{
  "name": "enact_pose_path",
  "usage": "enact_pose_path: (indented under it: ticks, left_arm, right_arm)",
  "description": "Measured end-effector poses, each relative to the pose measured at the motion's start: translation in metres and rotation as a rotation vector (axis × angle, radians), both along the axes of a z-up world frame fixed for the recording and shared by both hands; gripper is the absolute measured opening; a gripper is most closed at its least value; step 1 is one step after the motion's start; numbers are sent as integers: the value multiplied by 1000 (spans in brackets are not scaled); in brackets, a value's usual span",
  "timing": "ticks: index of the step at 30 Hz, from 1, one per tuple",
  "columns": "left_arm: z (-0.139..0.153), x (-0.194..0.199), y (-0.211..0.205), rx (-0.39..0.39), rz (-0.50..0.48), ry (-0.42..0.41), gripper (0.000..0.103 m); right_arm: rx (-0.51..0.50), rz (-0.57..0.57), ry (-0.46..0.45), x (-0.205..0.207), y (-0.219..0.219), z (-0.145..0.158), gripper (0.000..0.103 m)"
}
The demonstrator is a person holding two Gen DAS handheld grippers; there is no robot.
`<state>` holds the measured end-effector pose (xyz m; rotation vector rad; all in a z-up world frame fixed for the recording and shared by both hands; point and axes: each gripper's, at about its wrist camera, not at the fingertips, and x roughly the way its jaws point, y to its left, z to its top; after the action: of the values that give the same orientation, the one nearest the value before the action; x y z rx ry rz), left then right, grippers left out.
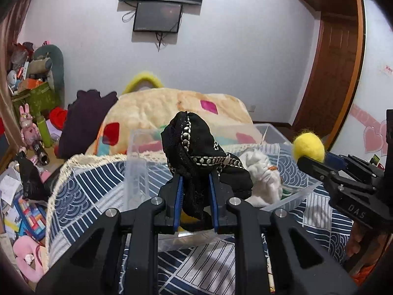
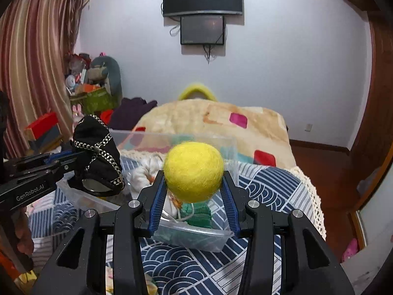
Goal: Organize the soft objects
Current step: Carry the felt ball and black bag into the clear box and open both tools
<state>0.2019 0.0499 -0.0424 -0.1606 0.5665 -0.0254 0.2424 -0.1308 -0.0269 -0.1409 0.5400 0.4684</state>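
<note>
2 grippers are up over the table, each w/ something soft pinched in it. Left gripper (image 1: pixel 195 172) is clamped on a black cloth (image 1: pixel 196 142) w/ silver studded trim; the cloth bunches up above the fingers and droops over the near part of the clear plastic bin (image 1: pixel 137 162). From the right wrist view the same cloth (image 2: pixel 97 152) hangs at the bin's left edge, held by the left gripper (image 2: pixel 73 158) coming in from the left.

Right gripper (image 2: pixel 194 184) is closed around a yellow felt ball (image 2: pixel 194 170), blue pads touching it on both sides, held in the air above the bin (image 2: pixel 196 238). In the left wrist view the ball (image 1: pixel 308 147) sits at the tip of the right gripper (image 1: pixel 303 159), off to the right of the bin.

Inside the bin: a white fluffy item (image 1: pixel 262 179) and something green knitted (image 2: pixel 196 215), w/ a bit of orange between them.

Bin rests on a blue-and-white patterned tablecloth (image 2: pixel 176 263) w/ a lace edge. Beyond that, a bed w/ a cream blanket (image 2: pixel 216 120) w/ colored patches, then 2 dark screens (image 2: pixel 202 12) on the far wall.
</note>
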Motion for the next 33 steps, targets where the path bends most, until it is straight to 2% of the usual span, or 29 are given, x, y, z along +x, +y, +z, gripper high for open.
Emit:
enact_pose_path:
  ticks: [8,12,15,17,19,23,30,33]
  left_arm:
    - [-18,12,-3,-20,-4,46,21]
    - [-21,12,-9,25,-3,48,24]
    - [-21,10,-15,69,7,44,37]
    - [-19,8,-16,99,23,45,55]
    - [-17,5,-17,106,29,42,60]
    - [-14,-2,-19,102,13,38,66]
    - [-5,-11,-19,101,-11,40,67]
    - [2,-19,-18,100,-15,24,74]
  right_arm:
    - [-27,3,46,4,-4,-16,40]
    - [-34,-3,43,5,-4,-15,41]
    - [-32,-3,50,6,-3,-13,42]
    - [-28,-6,53,6,-4,-13,47]
    - [-17,4,57,5,-6,-12,50]
    - [-19,13,47,-2,-7,-10,57]
    - [-11,20,22,-13,-11,-3,61]
    - [8,15,5,-17,-15,3,65]
